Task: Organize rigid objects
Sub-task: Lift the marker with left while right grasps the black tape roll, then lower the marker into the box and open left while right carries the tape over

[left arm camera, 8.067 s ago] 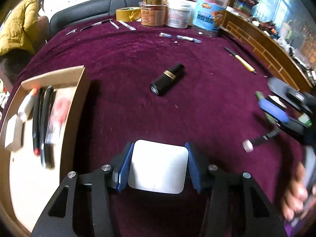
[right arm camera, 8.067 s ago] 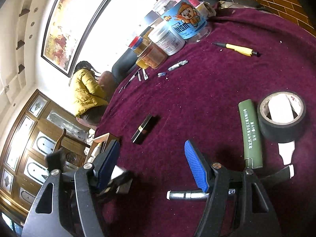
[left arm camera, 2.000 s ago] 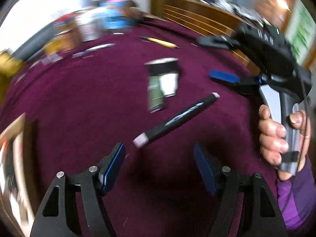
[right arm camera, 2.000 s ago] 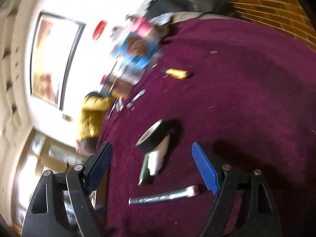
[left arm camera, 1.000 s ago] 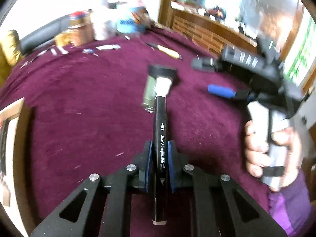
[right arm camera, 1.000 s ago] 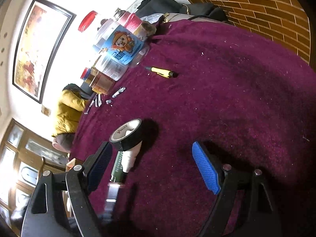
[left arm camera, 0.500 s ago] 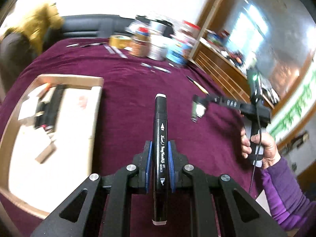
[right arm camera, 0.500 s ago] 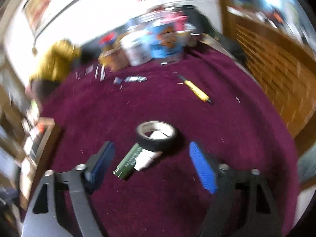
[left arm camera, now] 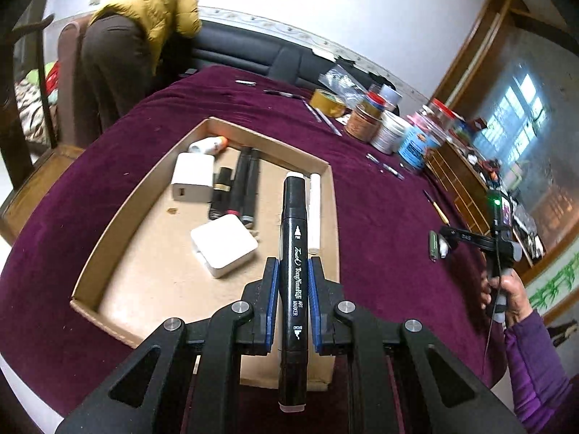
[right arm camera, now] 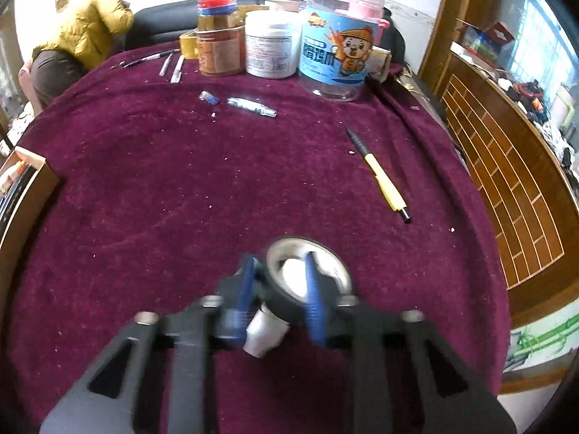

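Observation:
My left gripper (left arm camera: pixel 292 289) is shut on a black art marker (left arm camera: pixel 295 253) and holds it above the near right part of a shallow cardboard tray (left arm camera: pixel 144 195). The tray holds two white adapters (left arm camera: pixel 224 246), black markers (left arm camera: pixel 246 184), a lipstick and a white tube. My right gripper (right arm camera: pixel 278 289) is closing around the rim of a black tape roll (right arm camera: pixel 307 275) with a white piece under it; motion blur hides whether it grips. The right gripper also shows far right in the left wrist view (left arm camera: pixel 439 244).
A yellow pen (right arm camera: pixel 383 177) lies right of centre on the purple cloth. Jars and tubs (right arm camera: pixel 275 43) stand along the far edge with small pens and a tape roll. A person in a yellow jacket (left arm camera: pixel 144 18) bends beyond the table. A wooden rail runs on the right.
My left gripper has carried the marker left until it hangs over the tray. My right gripper has come down onto the black tape roll and its jaws have narrowed around the rim.

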